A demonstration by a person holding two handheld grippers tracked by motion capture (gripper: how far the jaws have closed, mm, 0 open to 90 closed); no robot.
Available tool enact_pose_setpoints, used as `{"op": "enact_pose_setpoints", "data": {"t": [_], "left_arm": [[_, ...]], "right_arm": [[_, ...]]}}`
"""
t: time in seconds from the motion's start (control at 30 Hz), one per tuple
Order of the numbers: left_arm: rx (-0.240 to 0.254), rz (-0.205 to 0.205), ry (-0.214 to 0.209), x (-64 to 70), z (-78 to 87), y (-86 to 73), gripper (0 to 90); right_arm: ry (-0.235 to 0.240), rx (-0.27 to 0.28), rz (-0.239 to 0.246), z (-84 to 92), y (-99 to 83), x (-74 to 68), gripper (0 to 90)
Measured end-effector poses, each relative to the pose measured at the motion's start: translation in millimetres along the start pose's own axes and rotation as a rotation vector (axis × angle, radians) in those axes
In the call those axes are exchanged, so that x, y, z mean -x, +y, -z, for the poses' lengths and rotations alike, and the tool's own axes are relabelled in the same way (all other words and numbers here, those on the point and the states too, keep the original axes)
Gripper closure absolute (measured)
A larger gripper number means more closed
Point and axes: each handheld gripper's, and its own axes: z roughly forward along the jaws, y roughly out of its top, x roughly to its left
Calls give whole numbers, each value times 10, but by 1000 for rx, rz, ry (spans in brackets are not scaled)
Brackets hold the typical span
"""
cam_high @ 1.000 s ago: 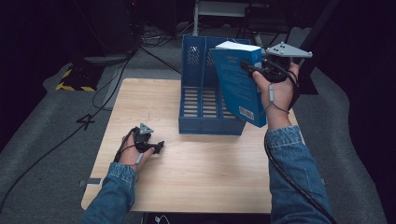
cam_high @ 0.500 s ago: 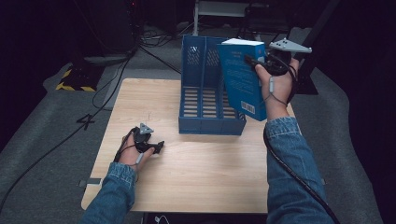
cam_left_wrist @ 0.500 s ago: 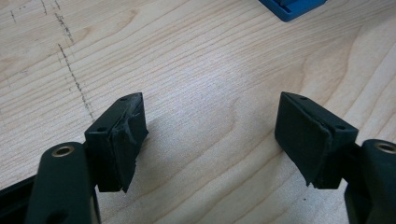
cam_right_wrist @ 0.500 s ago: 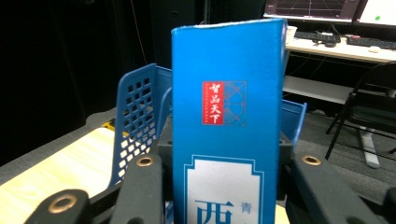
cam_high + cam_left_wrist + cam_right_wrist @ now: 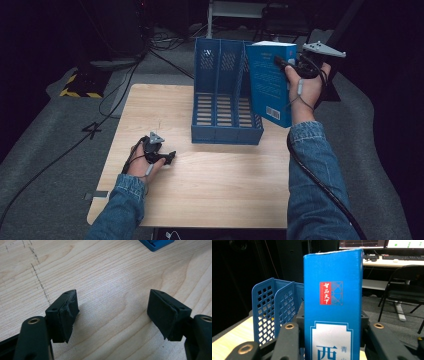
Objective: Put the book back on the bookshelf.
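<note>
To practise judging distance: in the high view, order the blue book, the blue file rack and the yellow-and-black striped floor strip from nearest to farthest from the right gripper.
1. Blue book: held in the right gripper.
2. Blue file rack: on the table, just left of the book.
3. Yellow-and-black striped floor strip: on the floor, far left.

one book (image 5: 270, 82), one file rack (image 5: 225, 100), two hand-held grippers.

The thick blue hardcover book (image 5: 269, 82) I'm holding stands upright at the upper right of the high view, off the table, its barcoded cover facing me. It sits just right of the blue slotted plastic file rack (image 5: 222, 97), which stands upright at the table's far edge, upper centre. In my right gripper view its spine (image 5: 333, 307) fills the middle, bearing a red label.
</note>
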Motion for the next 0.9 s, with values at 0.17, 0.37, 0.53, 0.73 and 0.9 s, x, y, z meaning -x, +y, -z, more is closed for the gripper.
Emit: {"op": "enact_pose_setpoints", "data": {"t": [0.17,0.37,0.53,0.73,0.9], "left_arm": [[0,0,0,0,0,0,256],[0,-1,0,0,0,0,256],[-2,2,-4,0,2,0,256],[-4,-1,-4,-3,3,1,255],[-2,-3,1,-1,2,0,255]], "right_arm": [[-47,-12,-29,-53,10,-50,613],[-74,-33,-32,-156,28,-215,613],[-54,10,-39,-241,29,-304,613],[-53,43,-47,-324,74,-363,613],[-26,48,-104,-450,63,-331,613]]}}
